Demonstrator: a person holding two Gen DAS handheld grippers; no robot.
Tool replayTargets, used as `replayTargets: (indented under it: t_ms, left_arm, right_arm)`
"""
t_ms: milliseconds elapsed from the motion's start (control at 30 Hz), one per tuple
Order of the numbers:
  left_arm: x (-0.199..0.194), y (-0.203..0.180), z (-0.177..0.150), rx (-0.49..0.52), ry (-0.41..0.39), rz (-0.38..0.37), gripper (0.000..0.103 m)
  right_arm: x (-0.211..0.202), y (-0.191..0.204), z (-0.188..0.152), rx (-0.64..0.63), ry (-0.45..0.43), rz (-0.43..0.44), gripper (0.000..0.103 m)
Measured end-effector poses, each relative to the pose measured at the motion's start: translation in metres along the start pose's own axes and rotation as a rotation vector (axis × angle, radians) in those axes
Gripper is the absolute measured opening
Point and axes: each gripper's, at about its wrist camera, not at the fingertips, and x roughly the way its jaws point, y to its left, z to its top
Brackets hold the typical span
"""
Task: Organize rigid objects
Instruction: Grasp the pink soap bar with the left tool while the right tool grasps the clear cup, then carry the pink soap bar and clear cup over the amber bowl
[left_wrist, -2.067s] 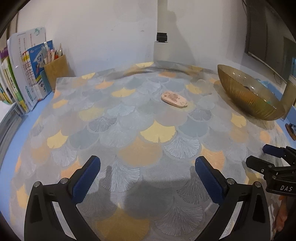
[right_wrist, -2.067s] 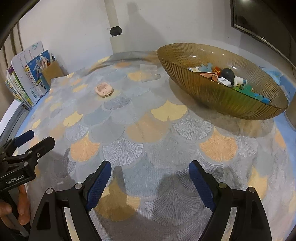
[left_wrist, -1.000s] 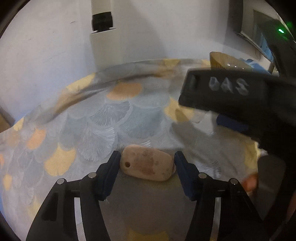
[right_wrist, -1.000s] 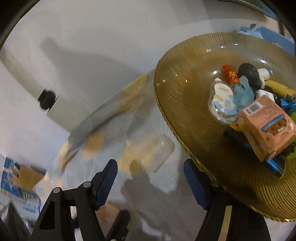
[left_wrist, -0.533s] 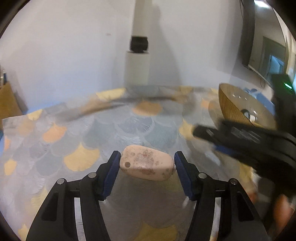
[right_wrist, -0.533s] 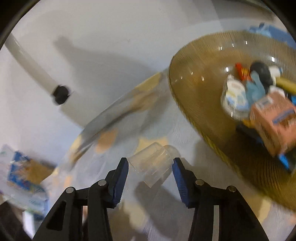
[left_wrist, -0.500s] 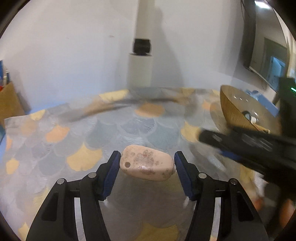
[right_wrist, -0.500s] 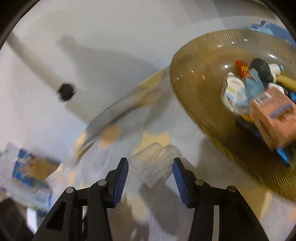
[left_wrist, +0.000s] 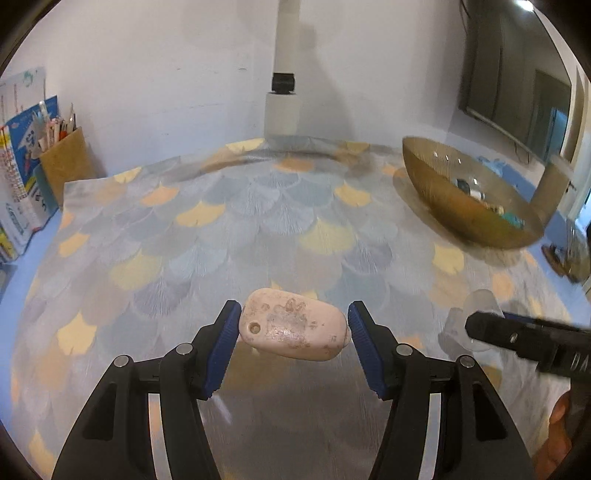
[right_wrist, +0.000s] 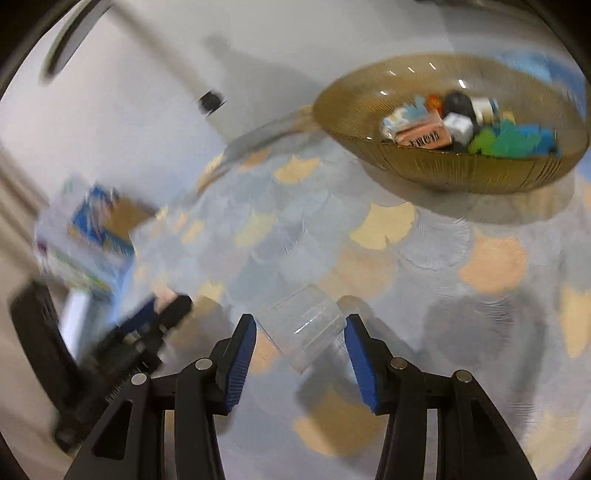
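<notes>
The left gripper (left_wrist: 293, 328) is pinching a pale pink, rounded oblong piece (left_wrist: 293, 329) between its blue ribbed pads, clear of the tablecloth (left_wrist: 229, 236); the piece is mottled, with a small hole near one end. The right gripper (right_wrist: 298, 334) is closing its pads on a clear plastic cup (right_wrist: 301, 326), thin-walled, lying sideways and also lifted. The tablecloth is showing a fan-scale print in grey, blue and orange. The left wrist view is showing a brown pen holder (left_wrist: 66, 166) and books (left_wrist: 22, 155) at the far left, sharply; the right wrist view is blurring them. Only the right wrist view is looking into the ribbed amber glass bowl (right_wrist: 480, 173), which is holding a peach carton (right_wrist: 424, 136), a dark ball (right_wrist: 458, 103) and green and blue pieces (right_wrist: 513, 142).
</notes>
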Motion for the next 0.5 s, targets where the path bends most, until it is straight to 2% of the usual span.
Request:
replayTargets:
  t_ms: [67,133,233,300,333,367,500]
  left_arm:
    - [-0.004,-0.005,-0.009,0.018,-0.006,0.011,0.057]
    - [-0.005,-0.007,-0.016,0.022,-0.006,0.010,0.057]
    - [-0.007,-0.009,-0.018,0.035,-0.009,0.022,0.057]
    - [-0.007,-0.006,-0.018,0.016,-0.009,0.000,0.057]
    - [-0.005,-0.002,-0.017,0.001,0.000,-0.003,0.057]
    - [-0.002,0.001,-0.017,-0.014,0.013,-0.003,0.057]
    - [0.000,0.000,-0.018,-0.012,0.023,0.011,0.057]
  right_arm:
    - [-0.002,0.003,-0.010,-0.116,0.015,-0.030,0.049]
    - [0.001,0.000,-0.016,-0.163,0.035,-0.016,0.049]
    - [0.004,-0.009,-0.024,-0.162,0.062,0.014,0.049]
    - [0.001,-0.013,-0.026,-0.170,0.063,0.028,0.056]
    - [0.000,-0.014,-0.026,-0.172,0.065,0.032,0.065]
    - [-0.002,-0.016,-0.026,-0.169,0.064,0.036,0.069]
    - [-0.004,-0.018,-0.029,-0.163,0.051,0.042,0.069]
